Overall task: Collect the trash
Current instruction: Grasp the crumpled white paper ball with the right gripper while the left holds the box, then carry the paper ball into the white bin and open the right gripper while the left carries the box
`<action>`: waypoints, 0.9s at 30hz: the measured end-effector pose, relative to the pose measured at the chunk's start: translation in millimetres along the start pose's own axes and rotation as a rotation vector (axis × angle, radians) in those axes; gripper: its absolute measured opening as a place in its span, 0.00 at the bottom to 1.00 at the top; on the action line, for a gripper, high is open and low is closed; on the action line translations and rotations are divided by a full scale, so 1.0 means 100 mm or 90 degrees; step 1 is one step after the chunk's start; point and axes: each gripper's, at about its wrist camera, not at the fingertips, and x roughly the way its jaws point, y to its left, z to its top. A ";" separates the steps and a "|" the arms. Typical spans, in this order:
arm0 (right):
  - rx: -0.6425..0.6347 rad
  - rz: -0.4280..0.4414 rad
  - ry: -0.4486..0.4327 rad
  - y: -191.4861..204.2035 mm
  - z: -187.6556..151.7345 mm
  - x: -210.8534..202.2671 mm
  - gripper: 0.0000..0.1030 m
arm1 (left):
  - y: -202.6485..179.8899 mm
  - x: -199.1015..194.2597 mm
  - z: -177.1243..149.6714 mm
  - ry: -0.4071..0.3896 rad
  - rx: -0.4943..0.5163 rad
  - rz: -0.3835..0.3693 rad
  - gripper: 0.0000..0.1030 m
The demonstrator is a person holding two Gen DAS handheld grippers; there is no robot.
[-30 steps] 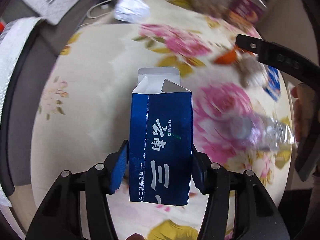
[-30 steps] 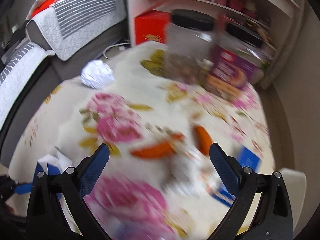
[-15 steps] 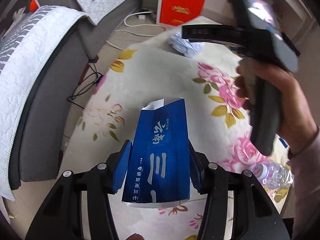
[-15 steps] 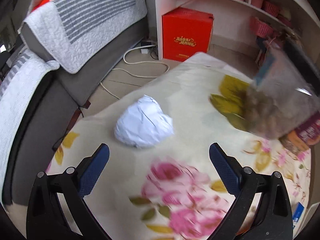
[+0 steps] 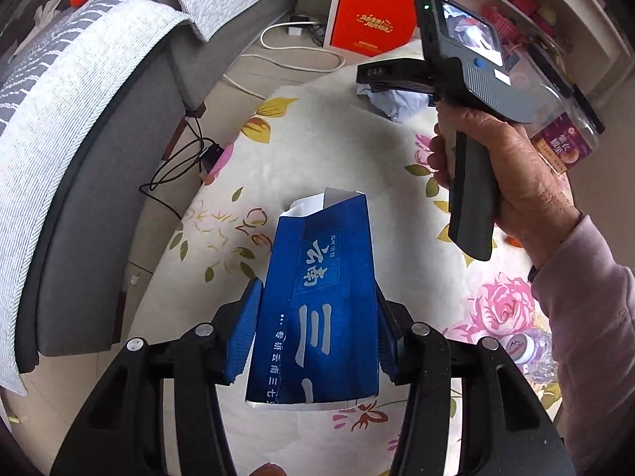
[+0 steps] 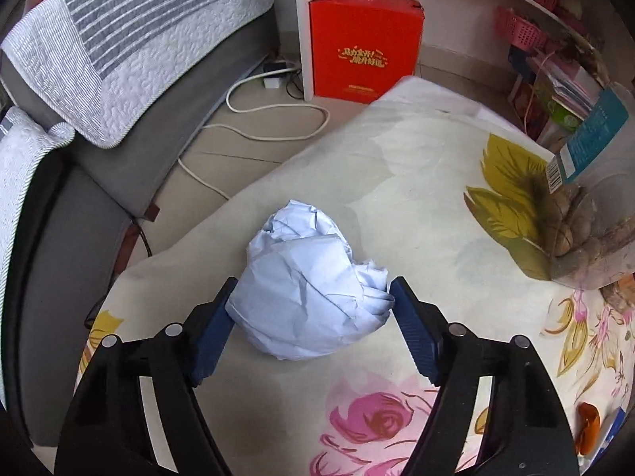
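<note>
We count one blue carton (image 5: 321,309), open at its top flap, clamped between the two pads of the left gripper (image 5: 317,333) and held above the flowered tablecloth (image 5: 329,150), over its near edge.

One crumpled paper ball (image 6: 309,297), pale blue-white, lies on the cloth near the table's far left corner. The right gripper (image 6: 313,317) brackets it: both pads (image 6: 210,333) touch or all but touch its sides, so we log the jaws as closing on it, though we cannot tell whether the grip is firm. From the left wrist view we see the same ball (image 5: 397,103) just beneath that gripper's body, with one hand (image 5: 504,166) on the handle.

Further items on the cloth:
- one crushed clear bottle (image 5: 532,353) at the right edge;
- one clear jar (image 6: 595,230) of brownish contents (label teal) near the far right corner;
- one orange scrap (image 6: 587,424) at the right edge.

Off the table: one red box (image 6: 363,43) on the floor by the shelf, one white cable (image 6: 274,119), one grey sofa (image 5: 111,150) with striped quilts.
</note>
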 end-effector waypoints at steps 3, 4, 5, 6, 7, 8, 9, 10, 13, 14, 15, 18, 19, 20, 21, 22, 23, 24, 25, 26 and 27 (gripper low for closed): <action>-0.004 -0.005 -0.010 0.01 0.00 -0.03 0.67 | 0.02 0.01 0.01 -0.001 -0.006 0.000 0.49; -0.005 -0.009 -0.017 0.01 -0.01 -0.06 0.66 | 0.02 0.02 0.02 -0.001 -0.007 0.000 0.49; -0.005 -0.010 -0.022 0.00 -0.02 -0.08 0.66 | 0.02 0.03 0.02 -0.001 -0.008 0.001 0.49; -0.003 -0.009 -0.025 -0.01 -0.03 -0.11 0.66 | 0.02 0.02 0.02 -0.002 -0.008 0.001 0.49; -0.001 -0.008 -0.027 -0.02 -0.04 -0.13 0.66 | 0.02 0.02 0.02 -0.004 -0.009 0.003 0.49; -0.001 -0.010 -0.031 -0.03 -0.04 -0.16 0.66 | 0.02 0.01 0.02 -0.006 -0.010 0.004 0.49; -0.003 -0.012 -0.037 -0.04 -0.05 -0.21 0.66 | 0.02 0.00 0.02 -0.008 -0.012 0.006 0.49; -0.004 -0.013 -0.042 -0.05 -0.06 -0.24 0.66 | 0.03 -0.01 0.02 -0.010 -0.014 0.009 0.49; -0.001 -0.008 -0.053 -0.09 -0.09 -0.39 0.66 | 0.02 -0.04 0.01 -0.013 -0.020 0.013 0.49; 0.000 -0.007 -0.059 -0.11 -0.12 -0.47 0.66 | 0.01 -0.05 -0.01 -0.014 -0.021 0.015 0.49; 0.001 -0.005 -0.063 -0.11 -0.14 -0.52 0.66 | 0.00 -0.06 -0.02 -0.014 -0.021 0.016 0.49; -0.010 0.004 -0.068 -0.13 -0.21 -0.69 0.66 | -0.05 -0.08 -0.07 -0.015 -0.014 0.019 0.49; -0.013 0.006 -0.070 -0.13 -0.24 -0.74 0.66 | -0.07 -0.08 -0.09 -0.015 -0.012 0.020 0.49; -0.017 0.008 -0.073 -0.13 -0.27 -0.80 0.66 | -0.08 -0.07 -0.10 -0.014 -0.012 0.020 0.49; -0.021 0.012 -0.079 -0.14 -0.31 -0.88 0.66 | -0.08 -0.07 -0.11 -0.013 -0.012 0.020 0.49; -0.022 0.015 -0.083 -0.14 -0.33 -0.93 0.66 | -0.08 -0.07 -0.11 -0.012 -0.012 0.020 0.49; -0.023 0.018 -0.087 -0.14 -0.37 -1.01 0.66 | -0.08 -0.07 -0.12 -0.012 -0.013 0.019 0.49; -0.023 0.021 -0.090 -0.15 -0.40 -1.06 0.66 | -0.09 -0.08 -0.12 -0.013 -0.015 0.018 0.49; -0.022 0.027 -0.094 -0.16 -0.46 -1.14 0.66 | -0.08 -0.09 -0.11 -0.016 -0.017 0.017 0.49; -0.023 0.032 -0.097 -0.17 -0.51 -1.20 0.66 | -0.08 -0.11 -0.10 -0.020 -0.020 0.018 0.49; -0.024 0.034 -0.099 -0.17 -0.53 -1.25 0.66 | -0.09 -0.13 -0.10 -0.025 -0.022 0.019 0.49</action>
